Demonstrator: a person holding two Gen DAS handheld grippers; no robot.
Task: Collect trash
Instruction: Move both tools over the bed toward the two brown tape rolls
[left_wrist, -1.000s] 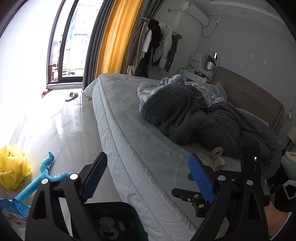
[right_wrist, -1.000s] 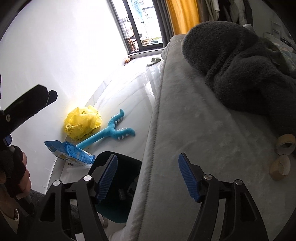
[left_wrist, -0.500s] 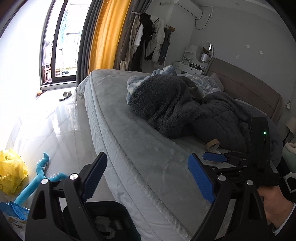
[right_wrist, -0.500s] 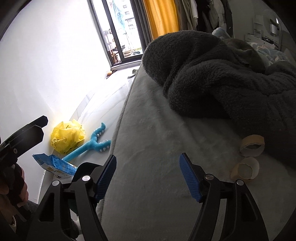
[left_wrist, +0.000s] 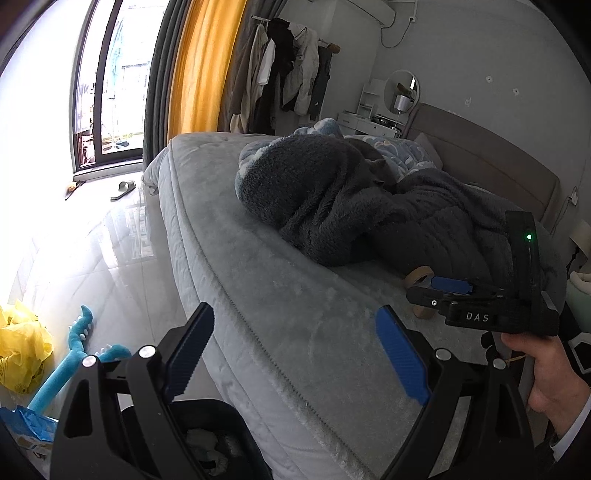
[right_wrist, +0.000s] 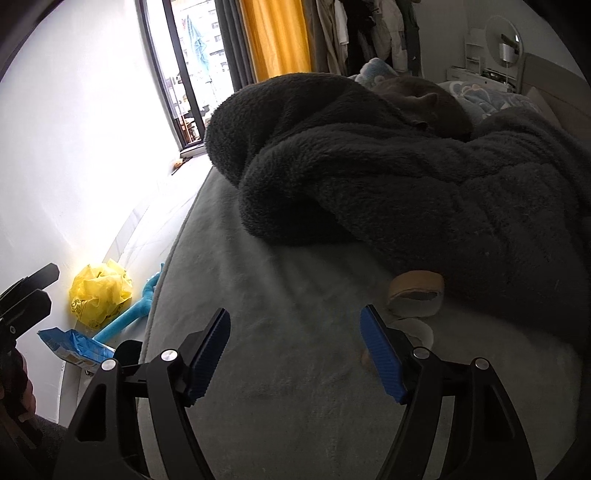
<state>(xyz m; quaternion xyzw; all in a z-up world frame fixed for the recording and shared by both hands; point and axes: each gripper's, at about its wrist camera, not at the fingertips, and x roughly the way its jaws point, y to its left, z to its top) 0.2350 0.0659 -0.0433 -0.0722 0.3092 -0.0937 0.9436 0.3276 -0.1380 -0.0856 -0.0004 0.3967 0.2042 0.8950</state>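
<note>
Two cardboard tape rolls lie on the grey bed against the dark blanket: the upper roll (right_wrist: 415, 286) (left_wrist: 419, 275) and the lower roll (right_wrist: 415, 328), which is partly behind my right finger. My right gripper (right_wrist: 293, 314) hovers over the mattress just left of them. Its jaws are opening and nothing is between them. In the left wrist view the right gripper (left_wrist: 443, 291) reaches in from the right in a hand. My left gripper (left_wrist: 295, 310) is open and empty above the bed's edge. Under it stands a black bin (left_wrist: 221, 410) with crumpled paper inside.
On the floor by the wall lie a yellow plastic bag (right_wrist: 99, 295), a blue wrapper (right_wrist: 74, 345) and a blue toy-like stick (left_wrist: 74, 362). A dark fleece blanket (right_wrist: 369, 177), with what looks like a grey cat (right_wrist: 424, 99) on it, covers the bed's far part.
My right gripper has moved across the mattress toward the two rolls, which now sit close to its right finger, and its jaws stand a little wider. The left gripper drifted slightly along the bed edge.
</note>
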